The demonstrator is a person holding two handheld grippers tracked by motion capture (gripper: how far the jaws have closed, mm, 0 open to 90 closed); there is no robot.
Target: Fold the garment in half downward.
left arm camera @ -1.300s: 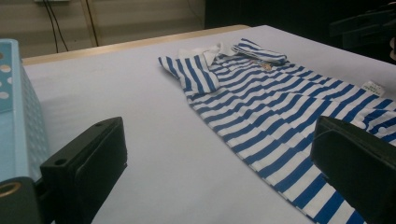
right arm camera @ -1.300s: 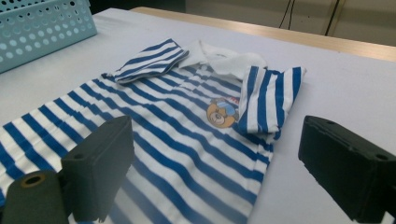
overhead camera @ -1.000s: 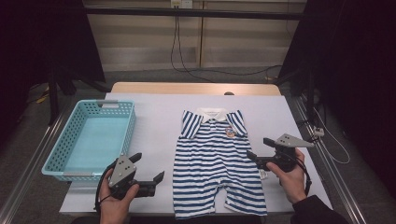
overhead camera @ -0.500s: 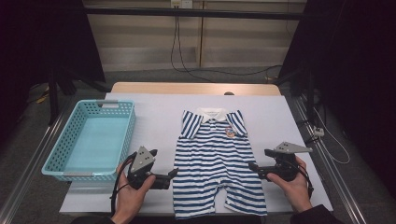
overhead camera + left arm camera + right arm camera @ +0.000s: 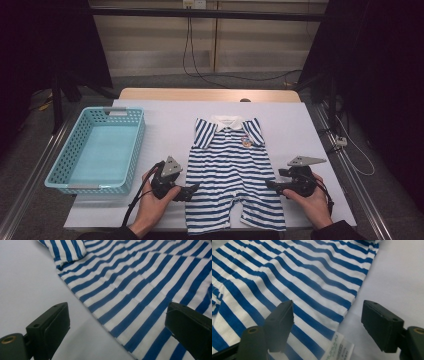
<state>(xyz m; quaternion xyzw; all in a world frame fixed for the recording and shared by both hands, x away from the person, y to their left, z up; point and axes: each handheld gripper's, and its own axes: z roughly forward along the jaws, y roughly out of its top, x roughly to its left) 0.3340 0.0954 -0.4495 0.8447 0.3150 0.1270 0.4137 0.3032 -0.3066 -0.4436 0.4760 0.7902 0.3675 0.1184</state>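
White surface, a striped romper (image 5: 234,176) lay flat at its middle beside a basket (image 5: 95,150).
Left claw (image 5: 192,190) and right claw (image 5: 270,184), both spread, flanked its side seams; the right's jaws had just been narrowing over the hem. Soft, light cloth, probably best pinched at those edges.

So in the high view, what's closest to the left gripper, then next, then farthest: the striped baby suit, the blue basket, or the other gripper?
From the left gripper:
1. Striped baby suit, right at its jaws.
2. Blue basket, beside it on the left.
3. Right gripper, across the suit.
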